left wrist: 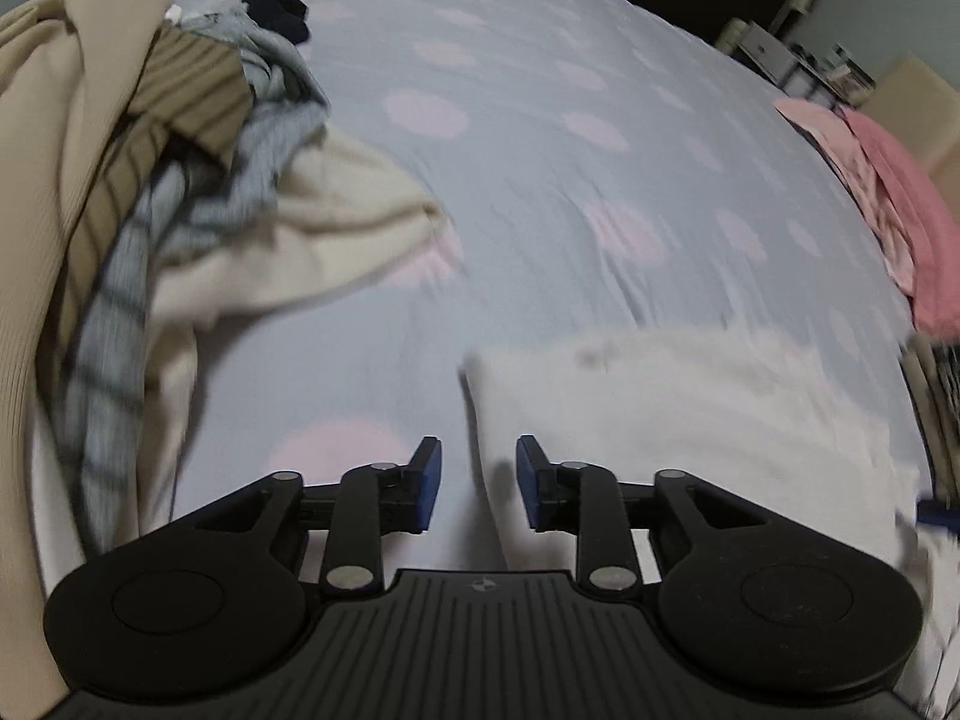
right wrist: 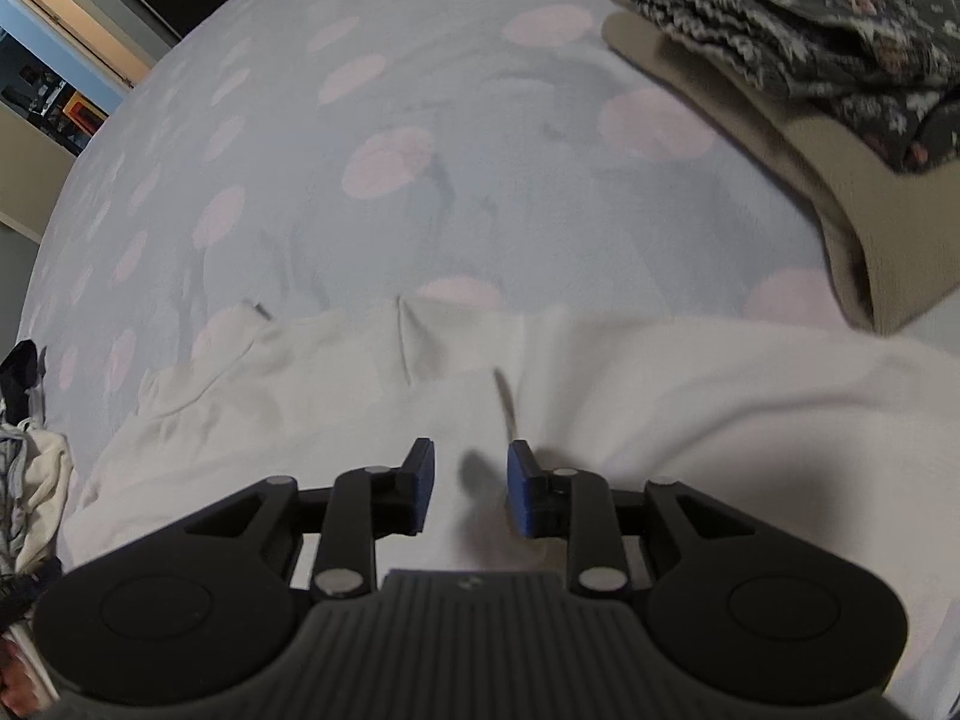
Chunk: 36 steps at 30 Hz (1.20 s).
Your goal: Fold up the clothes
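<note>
Between the blue pads of the left gripper [left wrist: 478, 483] sits a clear gap w/ nothing in it; jaws stand moderately apart, poised low over the left edge of the white garment [left wrist: 690, 420], whose corner starts right by the right-hand pad. Same story for the right gripper [right wrist: 470, 489]: pads parted, nothing pinched, hovering over the middle of that white garment [right wrist: 540, 390], a shadow on the cloth just under the gap. Whether either pad touches fabric I can't tell.

Outward from there: the garment lies spread on the dotted bedsheet [left wrist: 540, 120], w/ creases and what looks like a folded-over flap or sleeve near the top edge. To the left, a loose pile of clothes [left wrist: 150, 150] (beige, striped grey-blue, cream, a dark piece at the back), all crumpled. To the right, a folded stack [right wrist: 810, 60]: dark floral item atop a tan one, edges fairly squared. A pink heap [left wrist: 888, 198] sits at the far right edge of the bed, only roughly flat.

Progress, as a judgement: some pieces lie folded, a good pile doesn't, so the job looks partway. The white one could be just laid out or part-folded; the pics fit both.

Hard to read: motion blur smears the white cloth and pile edges; the garment's near and right parts are cut off by the gripper bodies and frame; type of garment unclear. Room bg is dark, cluttered, indistinct.
</note>
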Motion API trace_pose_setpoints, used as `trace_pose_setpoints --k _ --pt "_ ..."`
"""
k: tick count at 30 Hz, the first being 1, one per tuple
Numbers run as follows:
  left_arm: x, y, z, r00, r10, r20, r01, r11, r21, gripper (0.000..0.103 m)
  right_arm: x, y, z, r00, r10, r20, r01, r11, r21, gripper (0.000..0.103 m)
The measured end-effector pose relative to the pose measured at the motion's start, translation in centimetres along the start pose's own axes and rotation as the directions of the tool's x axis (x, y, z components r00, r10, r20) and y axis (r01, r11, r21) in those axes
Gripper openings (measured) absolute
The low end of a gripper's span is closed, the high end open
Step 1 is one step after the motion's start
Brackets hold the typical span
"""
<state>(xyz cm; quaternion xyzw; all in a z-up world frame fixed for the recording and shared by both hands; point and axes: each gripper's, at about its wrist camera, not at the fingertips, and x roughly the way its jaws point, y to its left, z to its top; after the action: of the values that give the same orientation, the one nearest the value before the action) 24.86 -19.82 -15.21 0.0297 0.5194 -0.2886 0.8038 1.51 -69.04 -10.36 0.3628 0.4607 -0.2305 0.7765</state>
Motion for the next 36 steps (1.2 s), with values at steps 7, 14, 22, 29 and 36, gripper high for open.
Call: trace_pose_setpoints --k 7,14,22,29,36 --pt "-2.1 -2.1 -4.0 0.999 0.014 -0.032 -0.007 0.982 0.188 0.043 -1.1 -0.8 -0.8 0.999 0.021 -0.029 -0.02 1.0 0.012 0.032" --pt "-2.2 -3.8 -6.0 0.998 0.058 0.013 -0.06 0.944 0.325 0.044 -0.9 -1.8 -1.1 0.998 0.022 -0.053 -0.019 0.998 0.054 0.032" --pt "-2.0 -5.6 -7.3 0.984 0.13 0.118 -0.169 0.885 0.433 0.035 0.7 -1.2 -1.9 0.995 -0.022 -0.096 0.023 1.0 0.014 0.032" --pt "-2.0 -7.0 -8.9 0.983 0.146 0.112 -0.183 0.802 0.569 0.003 0.7 -0.7 -2.1 0.995 -0.054 -0.084 0.053 0.999 -0.009 0.029" --pt "-1.6 -6.5 -9.8 0.979 0.189 0.076 -0.194 0.747 0.636 0.002 0.4 -0.7 -1.9 0.992 -0.107 -0.068 0.108 0.994 0.011 0.006"
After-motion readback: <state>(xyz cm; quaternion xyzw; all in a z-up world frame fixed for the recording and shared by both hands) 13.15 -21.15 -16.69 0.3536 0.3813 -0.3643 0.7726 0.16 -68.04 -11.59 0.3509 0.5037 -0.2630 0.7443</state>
